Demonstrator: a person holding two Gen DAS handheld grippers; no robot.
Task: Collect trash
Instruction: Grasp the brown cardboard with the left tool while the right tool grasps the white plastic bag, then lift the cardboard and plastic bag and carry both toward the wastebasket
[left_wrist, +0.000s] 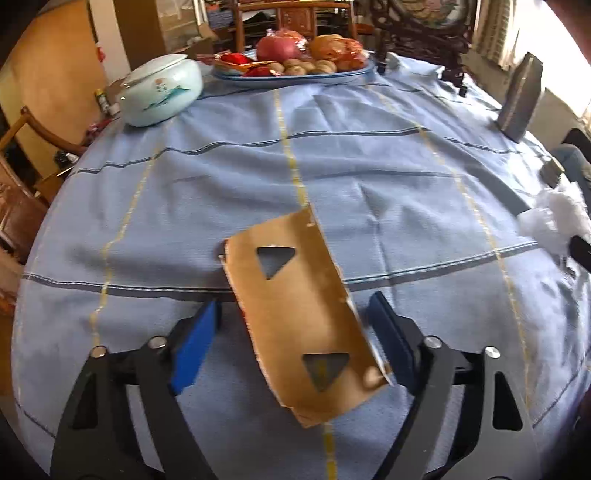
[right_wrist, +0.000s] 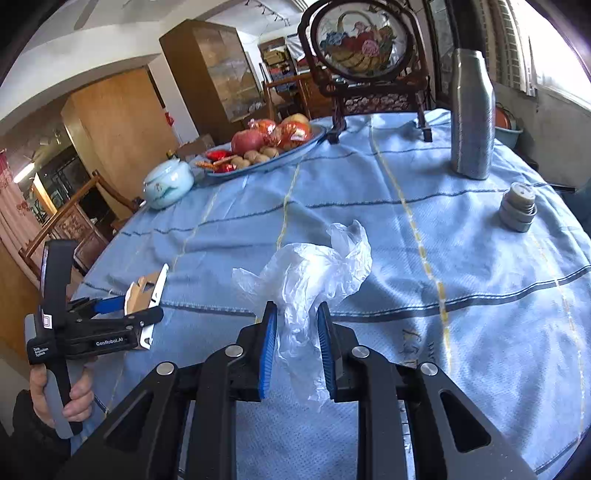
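Observation:
A torn brown cardboard piece (left_wrist: 299, 317) with two triangular holes lies tilted on the blue tablecloth (left_wrist: 388, 166) between the fingers of my left gripper (left_wrist: 295, 299). The right blue pad touches its edge; a gap shows at the left pad, so the jaws stand open. From the right wrist view the left gripper (right_wrist: 129, 310), held by a hand (right_wrist: 74, 402), straddles the cardboard (right_wrist: 142, 291). My right gripper (right_wrist: 296, 306) is shut on a crumpled white plastic bag (right_wrist: 314, 273), which bulges out above its fingertips. That bag (left_wrist: 554, 218) also shows at the left wrist view's right edge.
At the table's far side stand a blue fruit plate (left_wrist: 354, 70), a pale lidded ceramic bowl (left_wrist: 162, 92), a grey bottle (right_wrist: 472, 114), a framed embroidery stand (right_wrist: 362, 55) and a stack of grey discs (right_wrist: 517, 208). Wooden chairs (right_wrist: 74, 221) flank the left edge.

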